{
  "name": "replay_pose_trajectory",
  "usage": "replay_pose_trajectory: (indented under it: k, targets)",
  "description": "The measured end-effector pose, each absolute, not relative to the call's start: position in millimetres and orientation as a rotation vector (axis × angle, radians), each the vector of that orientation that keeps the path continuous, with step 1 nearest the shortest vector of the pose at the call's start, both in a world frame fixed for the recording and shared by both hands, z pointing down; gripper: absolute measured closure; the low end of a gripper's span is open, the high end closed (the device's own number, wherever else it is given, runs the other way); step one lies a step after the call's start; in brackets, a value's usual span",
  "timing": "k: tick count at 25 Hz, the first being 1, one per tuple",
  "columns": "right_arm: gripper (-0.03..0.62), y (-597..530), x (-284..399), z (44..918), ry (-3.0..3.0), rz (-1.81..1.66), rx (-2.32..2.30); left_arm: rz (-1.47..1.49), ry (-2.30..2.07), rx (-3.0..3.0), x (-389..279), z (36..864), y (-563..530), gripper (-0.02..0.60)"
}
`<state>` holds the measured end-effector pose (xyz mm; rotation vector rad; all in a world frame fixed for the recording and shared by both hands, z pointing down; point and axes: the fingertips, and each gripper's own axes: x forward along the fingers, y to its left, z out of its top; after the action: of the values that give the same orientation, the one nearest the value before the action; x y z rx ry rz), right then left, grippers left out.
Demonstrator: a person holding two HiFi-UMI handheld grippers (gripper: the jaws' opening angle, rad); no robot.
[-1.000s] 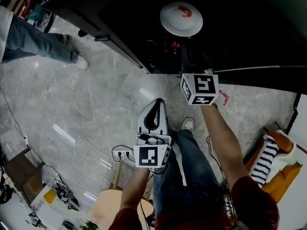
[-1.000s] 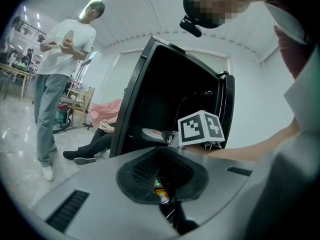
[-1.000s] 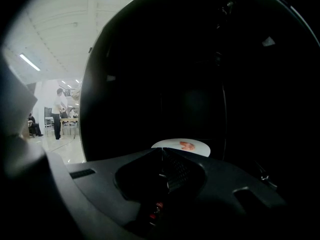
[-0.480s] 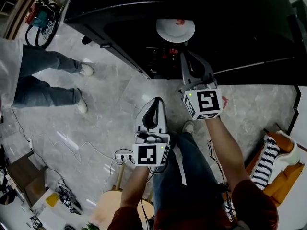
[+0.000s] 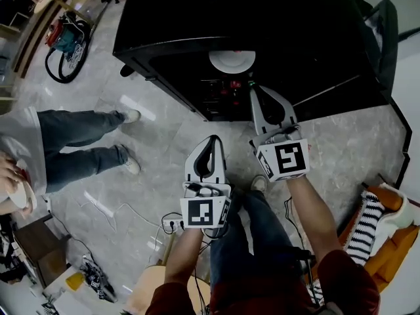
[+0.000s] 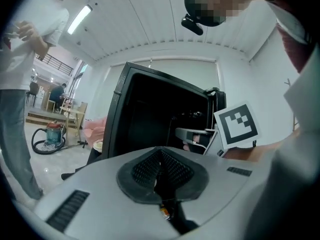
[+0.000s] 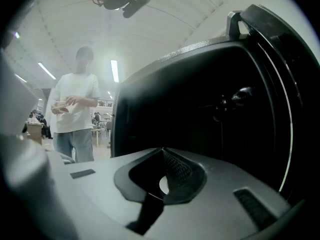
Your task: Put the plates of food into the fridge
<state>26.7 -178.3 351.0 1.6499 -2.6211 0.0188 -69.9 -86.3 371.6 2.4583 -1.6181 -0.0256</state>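
White round plate with red food [image 5: 232,60] sits on a shelf inside the big black fridge [image 5: 282,18], far centre, fridge front open. Just nearer and to its right is the right hand-held gripper [image 5: 252,89], apart from it, jaws pressed together and holding nothing. Left hand-held gripper [image 5: 214,138] is nearer, well apart from the plate and to its left, jaws likewise closed tight with nothing between them. Both point level at the fridge. This plate looks placed; the fridge is not yet closed.

Risks, as judgement: the plate seems close to the shelf front, so a swing of the right gripper could knock it, or a closing door could clip it. White floor cables [image 5: 125,209] and a power strip [image 5: 172,209] lie near the feet and could trip a step back. A bystander in a white shirt and jeans [image 5: 79,143] stands at left, so a wide left move could collide.
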Motion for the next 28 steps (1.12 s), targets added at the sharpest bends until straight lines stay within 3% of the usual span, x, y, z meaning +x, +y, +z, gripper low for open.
replay_pose_trajectory:
  k: [28]
  targets:
    - [0.583,-120,75,243,-2.683,-0.141,1.627,-0.050,-1.701,2.559,-52,264,-79,0.575]
